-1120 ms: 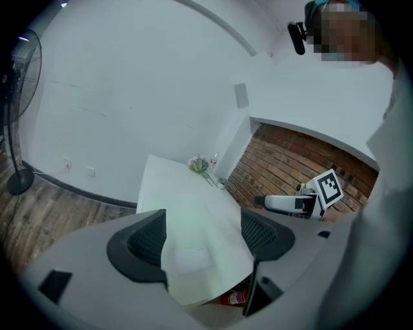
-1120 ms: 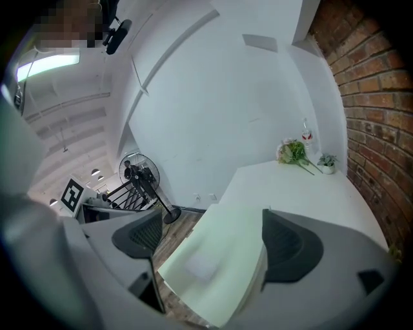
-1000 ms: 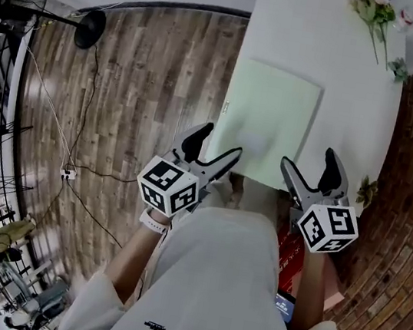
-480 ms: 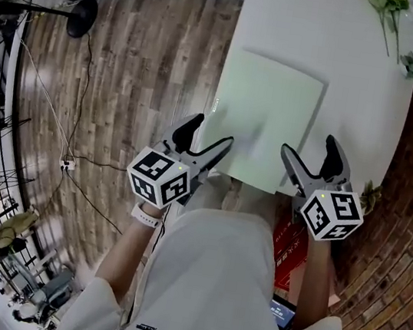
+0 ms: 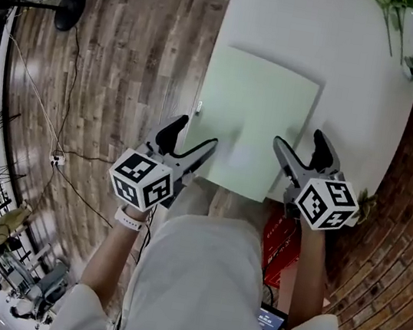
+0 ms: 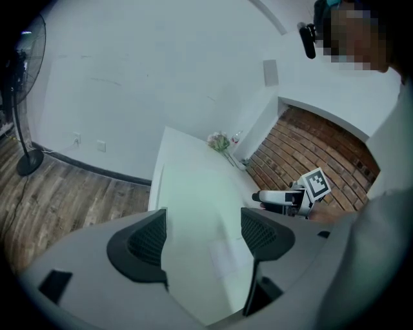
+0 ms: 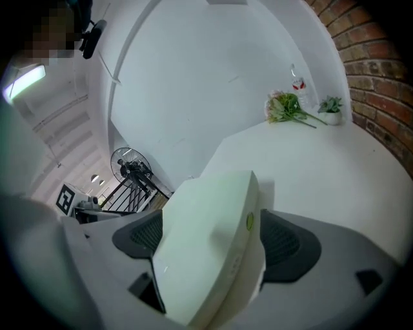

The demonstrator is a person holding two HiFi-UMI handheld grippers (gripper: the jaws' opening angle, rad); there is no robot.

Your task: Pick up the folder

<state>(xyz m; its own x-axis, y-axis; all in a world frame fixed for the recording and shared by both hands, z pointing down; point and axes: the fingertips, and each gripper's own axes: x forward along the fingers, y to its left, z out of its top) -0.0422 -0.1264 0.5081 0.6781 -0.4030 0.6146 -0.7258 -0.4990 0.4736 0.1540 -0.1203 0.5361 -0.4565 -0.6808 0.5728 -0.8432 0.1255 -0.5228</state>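
Head view: one pale green folder (image 5: pixel 254 117) lies flat on the white worktop (image 5: pixel 352 82), along its left edge and reaching its near edge. There are two grippers. The left gripper (image 5: pixel 194 135) is at the folder's near left corner and the right gripper (image 5: pixel 299 141) at its near right corner. One bunch of flowers (image 5: pixel 389 14) lies by the worktop's far right corner.

Left gripper view: the jaws gape wide and are released, with the folder's near left corner between them. One pale rectangular label (image 6: pixel 226 258) sits on the cover; its print is unreadable.

Right gripper view: the jaws are spread and unclenched, with the folder's right edge between them. One small round sticker (image 7: pixel 249 221) marks that edge, too small to read. One potted plant (image 7: pixel 331 106) stands beside the flowers.
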